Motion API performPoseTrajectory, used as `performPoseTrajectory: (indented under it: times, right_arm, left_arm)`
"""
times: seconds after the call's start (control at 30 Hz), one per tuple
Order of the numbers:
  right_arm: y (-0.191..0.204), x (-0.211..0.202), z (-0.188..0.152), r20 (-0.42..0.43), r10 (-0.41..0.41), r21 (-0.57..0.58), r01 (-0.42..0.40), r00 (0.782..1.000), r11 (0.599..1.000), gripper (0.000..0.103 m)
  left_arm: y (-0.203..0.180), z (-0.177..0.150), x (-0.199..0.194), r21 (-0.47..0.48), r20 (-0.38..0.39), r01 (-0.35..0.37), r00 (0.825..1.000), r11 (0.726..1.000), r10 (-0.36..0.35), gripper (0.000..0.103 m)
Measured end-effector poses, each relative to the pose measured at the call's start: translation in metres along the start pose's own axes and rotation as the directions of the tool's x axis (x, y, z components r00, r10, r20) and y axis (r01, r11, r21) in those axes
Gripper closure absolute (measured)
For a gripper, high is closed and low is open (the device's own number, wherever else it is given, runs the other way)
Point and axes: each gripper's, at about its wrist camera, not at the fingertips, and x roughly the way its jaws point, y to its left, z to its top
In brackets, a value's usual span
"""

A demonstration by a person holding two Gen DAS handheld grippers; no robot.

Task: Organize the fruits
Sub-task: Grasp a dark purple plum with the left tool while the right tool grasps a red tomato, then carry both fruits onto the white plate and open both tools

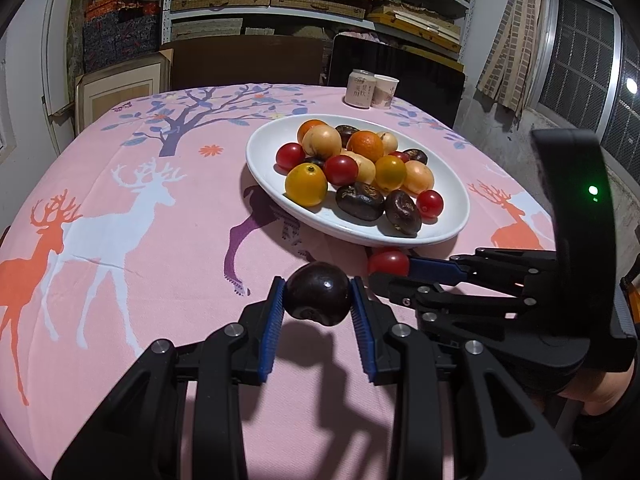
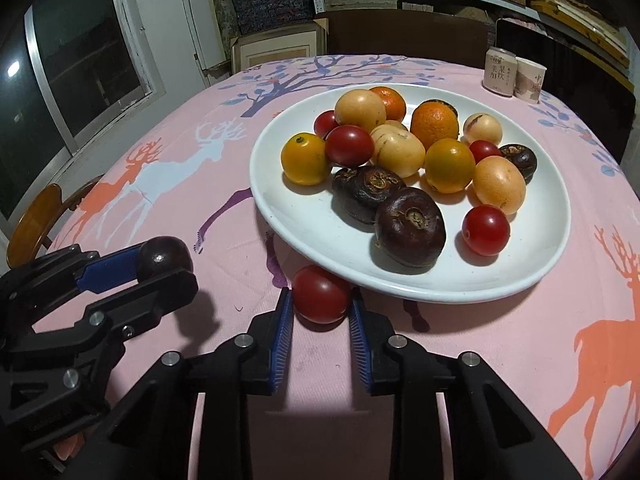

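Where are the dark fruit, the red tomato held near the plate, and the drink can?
dark fruit (image 1: pixel 318 299), left wrist view, its glossy front.
red tomato (image 2: pixel 321 295), right wrist view, its middle.
drink can (image 2: pixel 500 70), right wrist view, its label.

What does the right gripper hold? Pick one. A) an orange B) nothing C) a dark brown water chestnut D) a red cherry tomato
D: the right gripper is shut on a red cherry tomato just in front of the white plate; the dark fruit sits in the left gripper.
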Motion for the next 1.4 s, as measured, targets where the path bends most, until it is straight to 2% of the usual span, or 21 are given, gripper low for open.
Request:
performPoseTrajectory:
  times: [0.37, 0.87, 1.07, 1.27, 1.4]
  right_arm:
    - [-0.018, -0.027, -0.013, 0.035, 0.022, 0.050, -0.023, 0.999, 0.998, 0.074]
    - [-0.066, -0.062, -0.040, 0.090, 0.010, 0.154, -0.024, 0.996, 0.988, 0.074]
    - [-0.083, -0.076, -0.045, 0.114, 0.004, 0.178, -0.025, 0.994, 0.984, 0.074]
    - [-0.094, -0.094, -0.026, 0.163, 0.007, 0.159, -0.033, 0.987, 0.987, 0.074]
    - [-0.101, -0.104, 0.005, 0.206, 0.007, 0.136, -0.035, 0.979, 0.990, 0.074]
  left_arm:
    - [-0.001, 0.000, 0.001, 0.009, -0.011, -0.002, 1.000, 1.000, 0.003, 0.071]
    - [-0.002, 0.001, 0.001, 0.017, -0.012, -0.029, 1.000, 0.999, 0.029, 0.071]
    - [-0.003, 0.003, 0.001, 0.015, -0.027, -0.009, 1.000, 1.000, 0.009, 0.071]
    - [-0.020, 0.026, 0.000, 0.060, -0.005, -0.003, 1.000, 0.998, 0.003, 0.071]
    - [-0.036, 0.054, 0.002, 0.104, 0.022, 0.004, 1.000, 0.995, -0.006, 0.071]
